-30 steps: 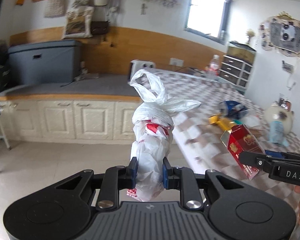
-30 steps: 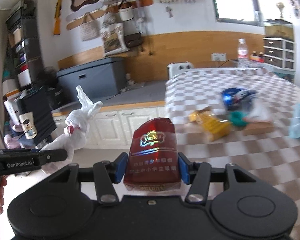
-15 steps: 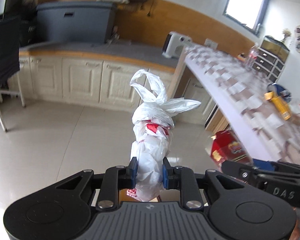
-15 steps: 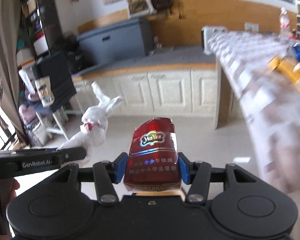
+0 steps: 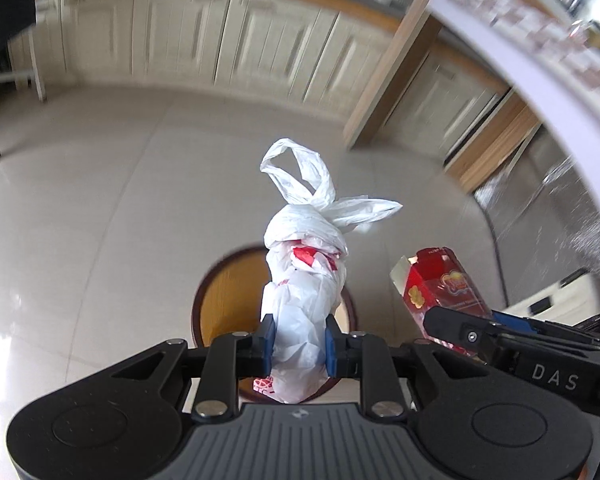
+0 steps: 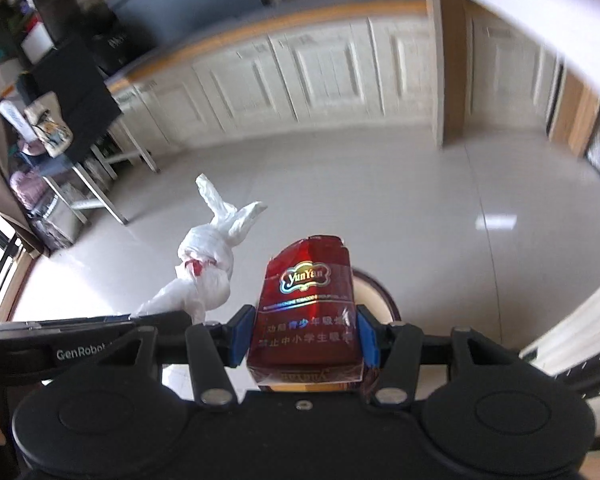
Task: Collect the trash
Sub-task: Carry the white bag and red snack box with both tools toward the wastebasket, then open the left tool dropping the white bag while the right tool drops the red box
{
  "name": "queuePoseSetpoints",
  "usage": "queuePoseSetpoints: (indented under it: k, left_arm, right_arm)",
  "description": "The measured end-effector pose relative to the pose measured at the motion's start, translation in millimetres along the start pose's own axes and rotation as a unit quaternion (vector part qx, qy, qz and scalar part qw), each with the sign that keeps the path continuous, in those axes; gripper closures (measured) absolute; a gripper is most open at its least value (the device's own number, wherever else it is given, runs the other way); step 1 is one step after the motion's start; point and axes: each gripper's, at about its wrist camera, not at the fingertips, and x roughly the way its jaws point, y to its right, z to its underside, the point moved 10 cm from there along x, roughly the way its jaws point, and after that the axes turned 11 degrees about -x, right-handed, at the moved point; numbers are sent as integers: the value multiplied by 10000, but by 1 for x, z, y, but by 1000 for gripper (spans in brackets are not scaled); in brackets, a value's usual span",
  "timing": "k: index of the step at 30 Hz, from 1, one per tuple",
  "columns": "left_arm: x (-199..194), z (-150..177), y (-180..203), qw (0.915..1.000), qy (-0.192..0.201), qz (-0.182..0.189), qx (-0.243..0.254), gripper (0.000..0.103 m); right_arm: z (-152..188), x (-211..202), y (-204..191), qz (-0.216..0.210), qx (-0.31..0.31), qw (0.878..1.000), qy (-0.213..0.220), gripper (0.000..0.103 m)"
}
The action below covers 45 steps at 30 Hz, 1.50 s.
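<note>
A glossy pale tiled floor point(image 5: 100, 208) carries a round bin with a dark rim point(image 5: 204, 292) standing directly below the fingers, white cabinets point(image 6: 308, 64) rising well beyond them, and a metal-legged stand point(image 6: 100, 196) to their left.

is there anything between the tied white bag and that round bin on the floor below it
Nothing visible. The knotted white plastic bag, clamped in the left tool, hangs over the round dark-rimmed bin on the floor, whose mouth looks open. The red cigarette carton in the right tool sits beside the bag, not under it.
</note>
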Motion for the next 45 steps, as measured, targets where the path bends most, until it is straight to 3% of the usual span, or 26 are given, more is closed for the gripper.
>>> queuePoseSetpoints:
  k: [10, 19, 23, 25, 31, 34, 35, 36, 43, 45]
  left_arm:
    - [85, 30, -32, 9954, -864, -290, -296, 78]
    - [135, 50, -58, 9814, -1500, -677, -987, 76]
    - [145, 47, -66, 9779, -1504, -792, -1219, 62]
    - [145, 47, -72, 9777, -1526, -837, -1171, 49]
    - [154, 48, -73, 9762, -1654, -971, -1010, 47]
    - [151, 48, -79, 9767, -1636, -1051, -903, 37]
    - [150, 47, -79, 9771, -1624, -1075, -857, 34]
    - [150, 47, -81, 9775, -1607, -1090, -820, 27]
    - [141, 48, -81, 9779, -1633, -1154, -612, 2]
    - [137, 48, -81, 9784, -1611, -1202, -476, 0]
  right_arm:
    - [47, 75, 29, -34, 474, 9962, -726, 49]
    - [64, 112, 43, -37, 703, 9920, -1045, 49]
    - [65, 125, 46, -71, 860, 9901, -1104, 49]
    - [61, 131, 45, -96, 856, 9902, -1103, 49]
    - [47, 149, 46, -190, 908, 9901, -1057, 48]
    - [35, 159, 45, -239, 855, 9912, -986, 37]
    - [31, 162, 45, -239, 883, 9916, -918, 17]
    - [29, 163, 47, -227, 930, 9918, -841, 6]
    - [44, 164, 52, -120, 901, 9916, -925, 5]
    - [46, 160, 50, -141, 773, 9929, -888, 3]
